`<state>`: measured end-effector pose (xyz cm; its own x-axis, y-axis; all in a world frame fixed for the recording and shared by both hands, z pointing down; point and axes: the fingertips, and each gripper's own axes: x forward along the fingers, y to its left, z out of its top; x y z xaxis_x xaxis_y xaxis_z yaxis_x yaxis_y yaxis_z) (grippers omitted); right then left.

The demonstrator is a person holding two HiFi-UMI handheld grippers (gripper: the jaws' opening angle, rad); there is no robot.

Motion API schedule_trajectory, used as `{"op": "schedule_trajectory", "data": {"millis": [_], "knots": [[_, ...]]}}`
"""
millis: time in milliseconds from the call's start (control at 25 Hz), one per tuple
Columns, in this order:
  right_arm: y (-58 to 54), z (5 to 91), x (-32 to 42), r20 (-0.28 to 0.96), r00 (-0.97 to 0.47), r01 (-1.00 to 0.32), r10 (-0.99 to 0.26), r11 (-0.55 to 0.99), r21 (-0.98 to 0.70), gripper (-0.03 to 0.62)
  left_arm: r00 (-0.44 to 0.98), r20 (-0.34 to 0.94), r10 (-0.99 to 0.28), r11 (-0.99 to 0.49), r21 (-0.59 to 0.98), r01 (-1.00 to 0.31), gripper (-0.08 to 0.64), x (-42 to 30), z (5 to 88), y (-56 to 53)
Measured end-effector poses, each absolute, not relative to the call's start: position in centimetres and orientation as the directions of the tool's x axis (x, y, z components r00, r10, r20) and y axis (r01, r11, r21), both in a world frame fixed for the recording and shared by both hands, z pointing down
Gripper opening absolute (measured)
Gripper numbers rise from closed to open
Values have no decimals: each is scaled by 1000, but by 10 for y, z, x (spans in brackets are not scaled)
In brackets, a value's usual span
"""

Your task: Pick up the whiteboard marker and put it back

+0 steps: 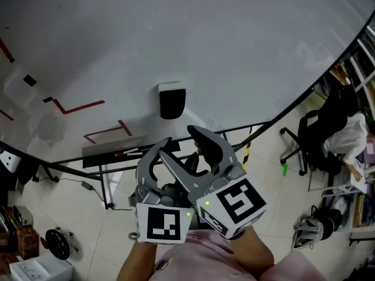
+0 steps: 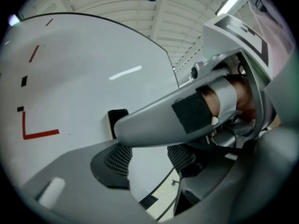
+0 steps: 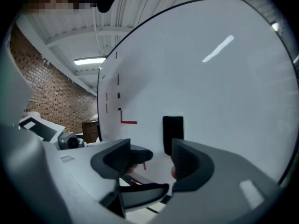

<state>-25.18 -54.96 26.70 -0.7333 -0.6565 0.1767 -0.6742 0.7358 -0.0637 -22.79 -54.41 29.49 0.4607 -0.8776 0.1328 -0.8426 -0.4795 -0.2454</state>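
Left gripper (image 2: pixel 149 160) and right gripper (image 3: pixel 156 160) both gape empty, crossed close at centre. Red-tipped whiteboard marker (image 1: pixel 122 154) seems to lie on grey tray ledge (image 1: pixel 99 151), centre-left. Risk: tangled jaws clash, knocking marker off.

Whiteboard (image 1: pixel 176 34), smooth glossy white with bright reflections; eraser (image 1: pixel 172 103), matt black; left gripper (image 2: pixel 149 162) and right gripper (image 3: pixel 154 160), matt grey moulded plastic with black ribbed pads (image 2: pixel 117 158); brick wall (image 3: pixel 42 92), rough; floor (image 1: pixel 275 174), pale shiny tiles.
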Motion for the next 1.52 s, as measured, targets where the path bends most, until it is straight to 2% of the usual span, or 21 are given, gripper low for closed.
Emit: {"op": "schedule_trajectory", "data": {"millis": [40,80,120,320,480,560,640,800,880,1080,1520], "knots": [[-536,266,-253,179,-749,-655,-638,754,-54,262,500,101,-860,-509,-224,-831,243,-221,293,-533],[-522,266,-253,183,-761,-640,-623,767,-49,240,526,77,-847,-530,-202,-823,197,-216,292,-523],[-510,266,-251,182,-769,-630,-613,775,-48,233,542,63,-838,-544,-183,-819,182,-212,292,-512],[-446,257,-225,120,-804,-584,-582,811,21,210,549,72,-833,-554,-97,-827,156,-185,288,-451],[-383,256,-185,66,-842,-535,-535,845,30,204,503,76,-861,-509,-140,-849,128,-145,288,-392],[-348,265,-160,81,-865,-494,-495,869,25,202,478,90,-874,-486,-110,-867,119,-119,297,-357],[-312,272,-136,97,-886,-453,-453,891,25,202,459,107,-882,-467,-68,-882,71,-93,305,-322],[-244,271,-90,73,-890,-452,-449,892,-22,201,482,147,-864,-494,-60,-867,63,-43,310,-250],[-217,264,-75,53,-891,-453,-451,892,-18,202,507,135,-851,-519,-79,-851,5,-24,303,-223],[-154,250,-56,25,-881,-472,-473,881,14,195,527,117,-842,-539,-139,-831,5,-6,288,-161],[18,265,-60,81,-843,-532,-533,846,32,189,580,83,-810,-583,-10,-813,5,-10,300,15]]}}
